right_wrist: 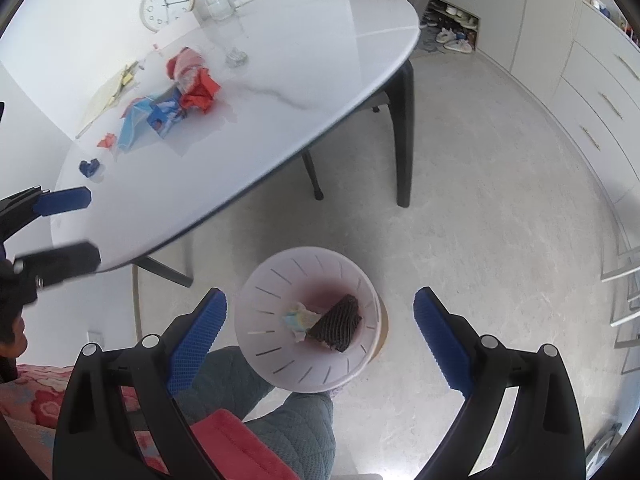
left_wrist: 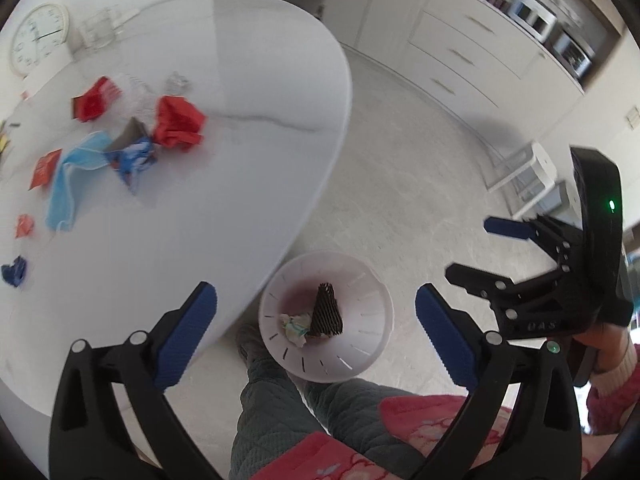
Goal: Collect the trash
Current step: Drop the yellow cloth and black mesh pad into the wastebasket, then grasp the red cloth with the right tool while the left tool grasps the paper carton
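White bin holds two scraps; both grippers, left and right, gape empty above it. Next: fetch wrappers off table.

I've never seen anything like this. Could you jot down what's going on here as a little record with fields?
Bin: white bin on the floor beside the table
In the bin: crumpled paper, dark mesh piece
Left on the table: red wrapper, blue face mask, other scraps
Left gripper: open, empty, above the bin
Right gripper: open, empty, above the bin
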Tool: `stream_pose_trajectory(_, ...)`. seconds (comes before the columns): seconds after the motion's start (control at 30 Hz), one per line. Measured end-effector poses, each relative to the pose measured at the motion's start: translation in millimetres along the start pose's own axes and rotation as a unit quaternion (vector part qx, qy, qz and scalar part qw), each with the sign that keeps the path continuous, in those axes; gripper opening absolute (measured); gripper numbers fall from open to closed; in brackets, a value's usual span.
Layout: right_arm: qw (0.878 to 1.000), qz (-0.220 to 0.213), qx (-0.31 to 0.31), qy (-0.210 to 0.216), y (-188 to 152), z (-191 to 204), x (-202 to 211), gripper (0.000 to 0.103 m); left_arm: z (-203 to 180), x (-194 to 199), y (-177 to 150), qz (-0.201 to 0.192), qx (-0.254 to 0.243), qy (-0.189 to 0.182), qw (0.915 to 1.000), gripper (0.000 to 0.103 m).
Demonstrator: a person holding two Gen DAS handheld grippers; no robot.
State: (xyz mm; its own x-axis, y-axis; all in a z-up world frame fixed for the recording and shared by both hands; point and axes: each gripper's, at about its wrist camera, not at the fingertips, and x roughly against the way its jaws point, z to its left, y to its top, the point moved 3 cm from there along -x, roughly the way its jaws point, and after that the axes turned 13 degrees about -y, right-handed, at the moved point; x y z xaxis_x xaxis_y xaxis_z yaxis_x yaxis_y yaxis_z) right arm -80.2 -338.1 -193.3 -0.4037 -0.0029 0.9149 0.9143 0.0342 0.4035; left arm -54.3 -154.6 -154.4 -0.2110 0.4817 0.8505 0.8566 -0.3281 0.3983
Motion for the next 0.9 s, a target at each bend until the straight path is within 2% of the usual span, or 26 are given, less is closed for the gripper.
stream_pose_trajectory(0.3, 0.998, -0.050, 0.045, 0.017, 39, 34, 23, 0.100, 48, 52, 7, -0.072, 0.076, 0.059, 0.9927, 0.095)
stream_pose_trajectory(0.43, 0.995, -0.058, 0.069, 0.031, 56, 56, 23, 0.100, 72, 69, -1, -0.087, 0.110, 0.085, 0.9865, 0.095)
stream_pose_trajectory(0.57, 0.994, -0.062, 0.088, 0.037, 72, 75, 18, 0.100, 95, 82, -11, -0.102, 0.135, 0.094, 0.9811, 0.095)
stream_pose_trajectory(0.73, 0.993, -0.065, 0.092, 0.043, 95, 99, 10, 0.100, 122, 86, -5, -0.101, 0.136, 0.093, 0.9812, 0.095)
stream_pose_trajectory(0.9, 0.992, -0.065, 0.102, 0.036, 122, 126, -12, 0.100, 141, 84, 15, -0.095, 0.106, 0.084, 0.9864, 0.095)
